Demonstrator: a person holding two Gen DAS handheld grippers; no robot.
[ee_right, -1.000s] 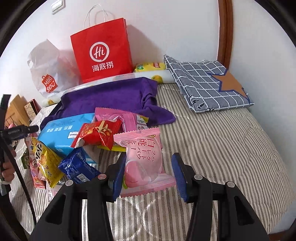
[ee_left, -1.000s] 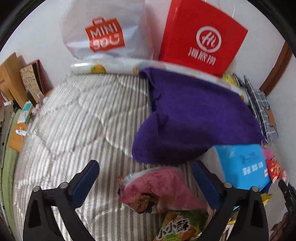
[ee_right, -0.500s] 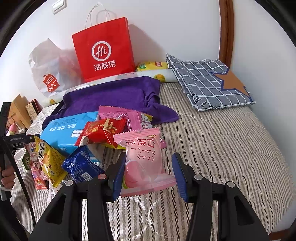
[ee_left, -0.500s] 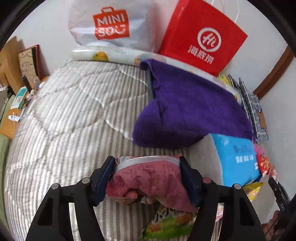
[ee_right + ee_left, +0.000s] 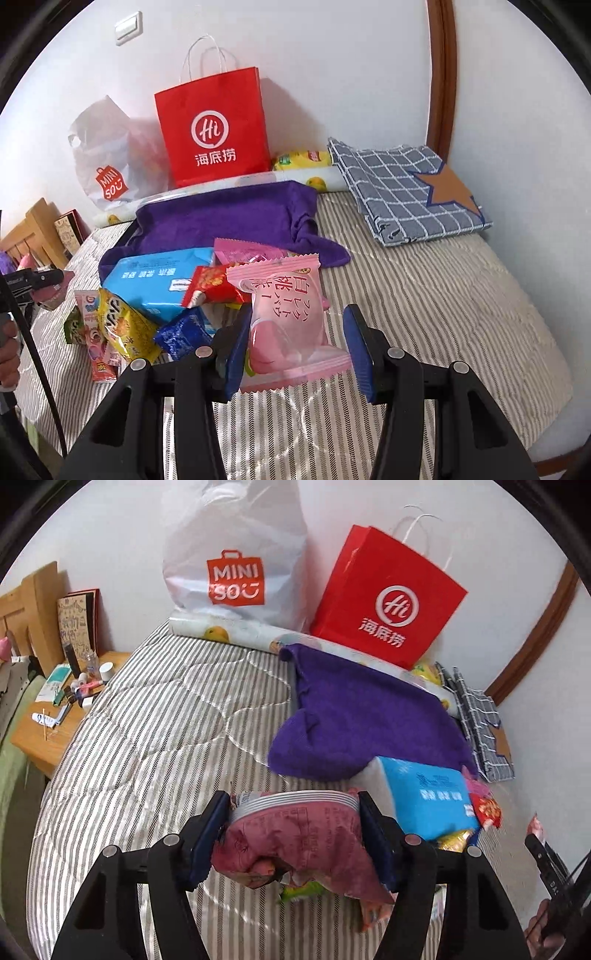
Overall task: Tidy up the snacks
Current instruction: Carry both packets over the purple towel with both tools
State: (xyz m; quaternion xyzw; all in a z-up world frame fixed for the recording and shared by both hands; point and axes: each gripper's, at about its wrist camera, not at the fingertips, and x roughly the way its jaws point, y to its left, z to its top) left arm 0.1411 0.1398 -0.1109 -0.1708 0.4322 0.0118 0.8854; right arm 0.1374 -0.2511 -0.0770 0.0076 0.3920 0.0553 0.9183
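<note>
Left hand-held gripper (image 5: 293,834) clenches pink snack bag (image 5: 295,842) (label unreadable); right's grip unclear.

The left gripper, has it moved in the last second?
Yes. The left gripper closed on the dark pink snack bag and lifted it off the green packet, drawing back from the purple towel.

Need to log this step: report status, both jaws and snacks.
Left gripper shut on dusty-pink snack bag, off the bed. Right gripper open around peach snack packet. Snack pile beside it.
</note>
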